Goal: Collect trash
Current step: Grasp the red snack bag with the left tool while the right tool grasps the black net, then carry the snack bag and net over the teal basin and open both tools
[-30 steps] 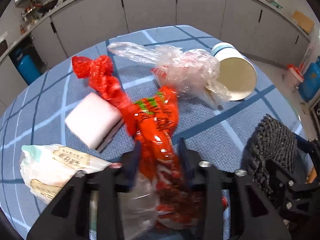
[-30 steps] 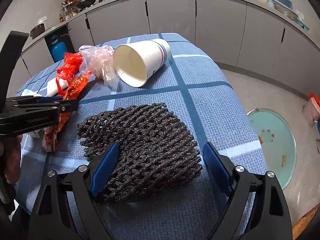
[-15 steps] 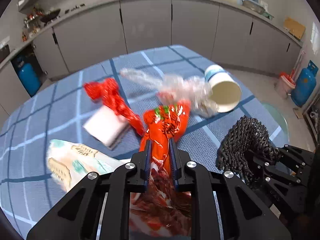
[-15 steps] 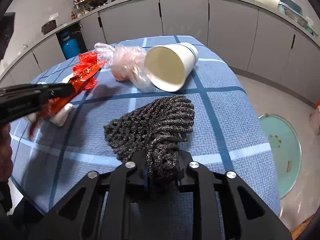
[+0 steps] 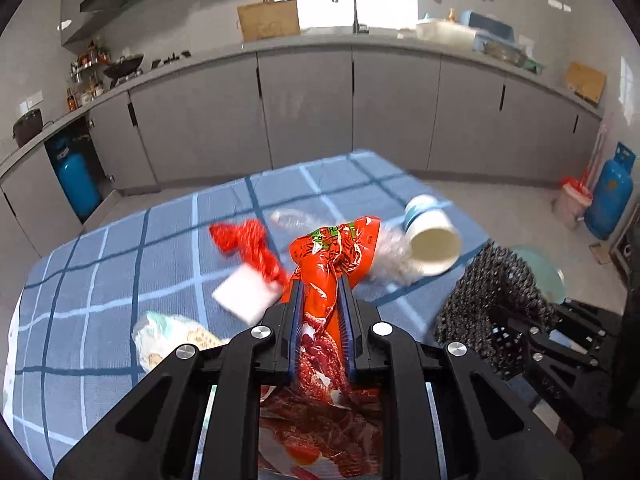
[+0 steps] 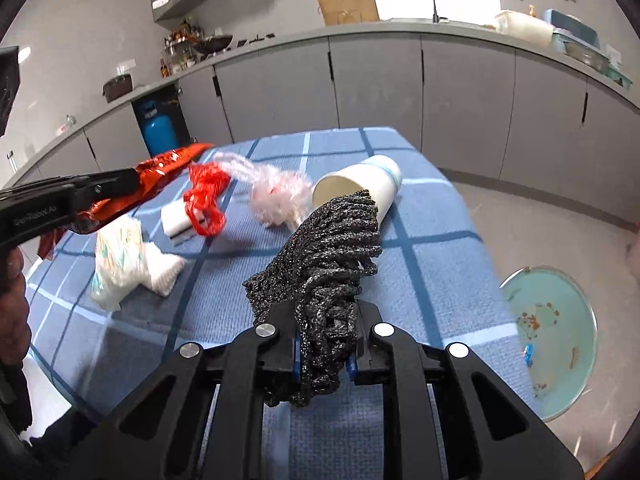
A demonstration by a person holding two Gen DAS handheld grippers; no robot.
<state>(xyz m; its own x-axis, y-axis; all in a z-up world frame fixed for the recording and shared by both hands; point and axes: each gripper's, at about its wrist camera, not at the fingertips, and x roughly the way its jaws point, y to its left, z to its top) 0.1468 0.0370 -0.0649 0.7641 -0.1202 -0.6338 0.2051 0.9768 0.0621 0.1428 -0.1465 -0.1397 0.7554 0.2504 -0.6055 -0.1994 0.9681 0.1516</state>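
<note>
Two pieces are off the worktop (image 6: 432, 216): my left gripper (image 5: 319, 300) pinches the red wrapper (image 5: 334, 252), my right gripper (image 6: 323, 354) clamps the black foam net (image 6: 332, 248), both ready for carrying to the bin.

Glossy crinkled red-orange plastic wrapper (image 5: 332, 256); rough matt black foam mesh net (image 6: 332, 260); woven blue checked cloth tablecloth (image 6: 420, 216).

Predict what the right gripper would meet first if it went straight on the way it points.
Probably the paper cup lying on its side: the black foam net clamped in the right gripper already points at it.
</note>
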